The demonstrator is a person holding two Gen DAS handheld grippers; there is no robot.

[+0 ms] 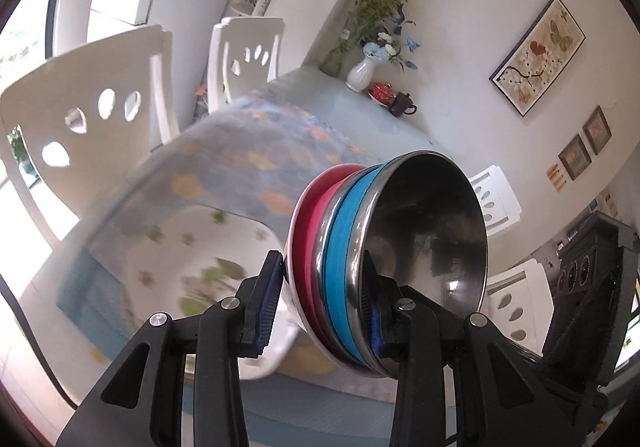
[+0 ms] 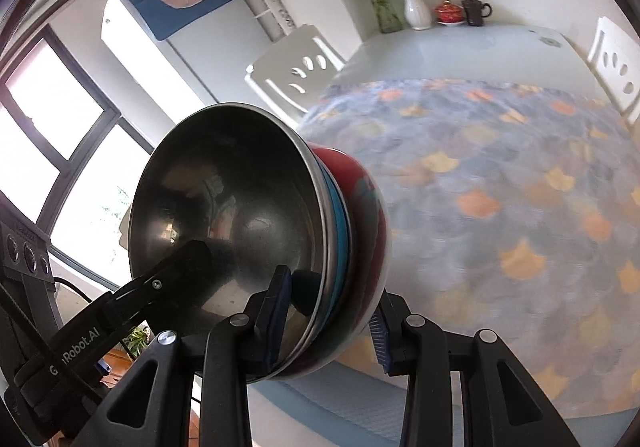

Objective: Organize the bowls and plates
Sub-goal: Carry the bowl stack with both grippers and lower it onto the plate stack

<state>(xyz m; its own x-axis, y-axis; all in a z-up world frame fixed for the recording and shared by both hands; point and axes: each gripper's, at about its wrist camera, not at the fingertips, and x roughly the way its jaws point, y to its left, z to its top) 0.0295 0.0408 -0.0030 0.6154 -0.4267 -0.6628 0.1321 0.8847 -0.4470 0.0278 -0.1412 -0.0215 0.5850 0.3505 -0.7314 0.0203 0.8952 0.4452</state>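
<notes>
My other gripper's arm reads "Robot.AI". The nested stack of bowls (image 1: 384, 247) hangs tilted above the patterned tablecloth (image 2: 500, 175), clamped between both tools: my left gripper (image 1: 324, 303) and right gripper (image 2: 328, 323), each partly closed, pinch its near rim.

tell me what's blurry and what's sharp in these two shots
Left wrist view: the stacked bowls and left gripper are sharp, the patterned tablecloth and flowered plate smeared. Right wrist view: bowls and right gripper crisp, cloth blurred, window blown out white.
</notes>
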